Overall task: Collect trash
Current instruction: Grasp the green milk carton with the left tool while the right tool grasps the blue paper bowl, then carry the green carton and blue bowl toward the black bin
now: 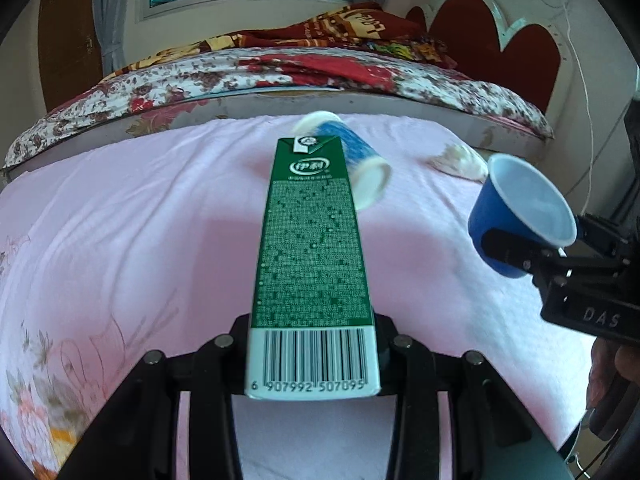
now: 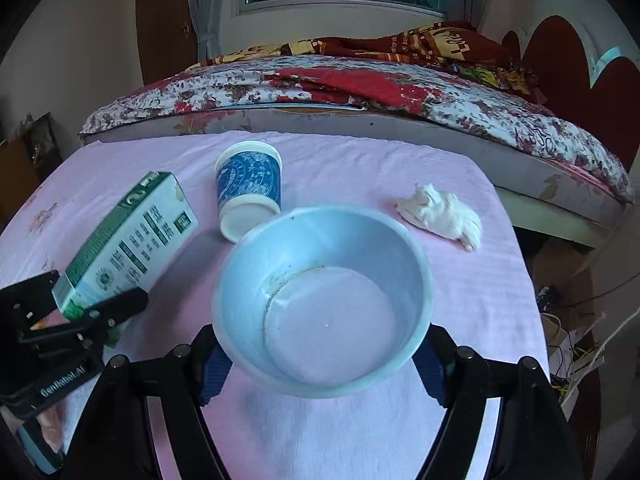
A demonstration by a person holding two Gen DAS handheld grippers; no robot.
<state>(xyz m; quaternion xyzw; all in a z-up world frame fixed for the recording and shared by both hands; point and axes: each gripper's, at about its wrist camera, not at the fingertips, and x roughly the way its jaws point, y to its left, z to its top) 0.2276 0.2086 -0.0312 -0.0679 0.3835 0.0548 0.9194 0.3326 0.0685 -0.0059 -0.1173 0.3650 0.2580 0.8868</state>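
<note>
The left tool (image 1: 316, 354) grips a green and white milk carton (image 1: 314, 248) by its barcode end, its jaws narrow and pressed against the carton's two sides. The carton sticks out away from the tool, lifted above the pink cloth (image 1: 120, 220) that covers the bench. In the right wrist view the same carton (image 2: 128, 240) shows at the left, tilted, with the left tool (image 2: 86, 308) clamped on its lower end.

The right tool (image 2: 320, 356) holds a blue paper cup (image 2: 322, 300), jaws set fairly wide around the cup's body. The cup's open mouth faces the camera, showing a pale inside with a dark ring stain at the bottom. From the left wrist view this cup (image 1: 516, 216) hangs at the right, above the cloth, held in the right tool (image 1: 532, 256).

On the bench, farther off, a blue patterned cup (image 2: 248, 192) with white rims lies on its side near the middle. A crumpled white tissue (image 2: 442, 214) rests to the right of it, apart from the cup. A bed (image 2: 360, 92) with a flowered cover stands beyond the bench.
</note>
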